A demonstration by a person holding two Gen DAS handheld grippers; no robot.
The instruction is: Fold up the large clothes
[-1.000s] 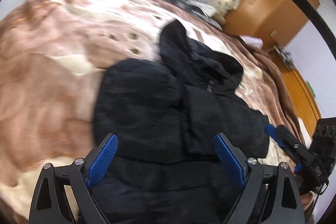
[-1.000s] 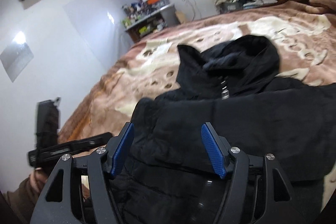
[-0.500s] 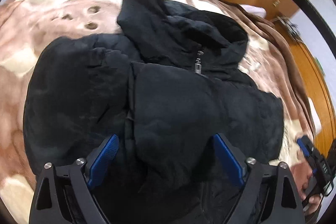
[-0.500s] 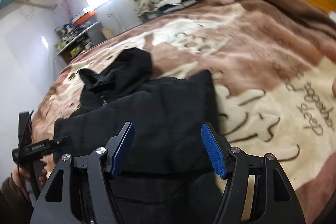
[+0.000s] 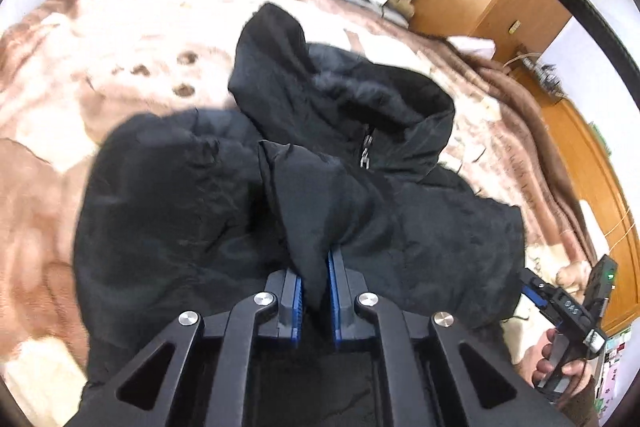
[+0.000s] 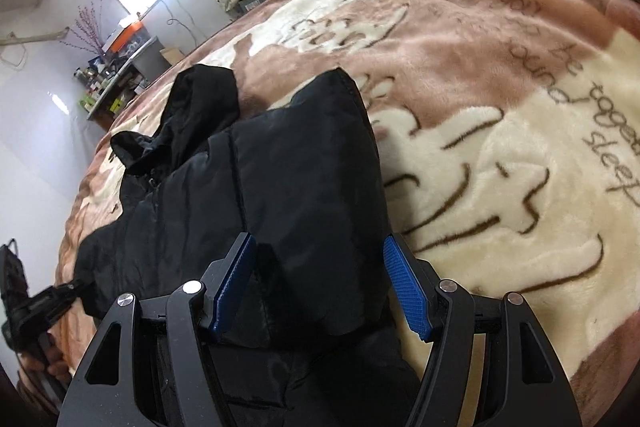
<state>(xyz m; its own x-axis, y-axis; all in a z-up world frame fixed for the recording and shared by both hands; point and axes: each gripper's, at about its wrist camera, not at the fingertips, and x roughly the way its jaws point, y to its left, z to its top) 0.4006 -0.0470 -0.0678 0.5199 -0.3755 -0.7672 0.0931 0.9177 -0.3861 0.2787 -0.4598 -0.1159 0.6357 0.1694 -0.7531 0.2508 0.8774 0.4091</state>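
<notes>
Black hooded jacket [image 5: 200, 195] lay on the bed [image 6: 500, 155], mid-fold. My left tool [image 5: 314, 291] was clamped on a sleeve fold; my right tool [image 6: 320, 283] gaped, needing to grip next.

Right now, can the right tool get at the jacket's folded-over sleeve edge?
Probably yes. The right tool is open with its fingers on either side of the black jacket fold, nothing between them. The left tool grips elsewhere.

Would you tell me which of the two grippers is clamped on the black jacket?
The left gripper, shut on a jacket fold; the right gripper stands open.
</notes>
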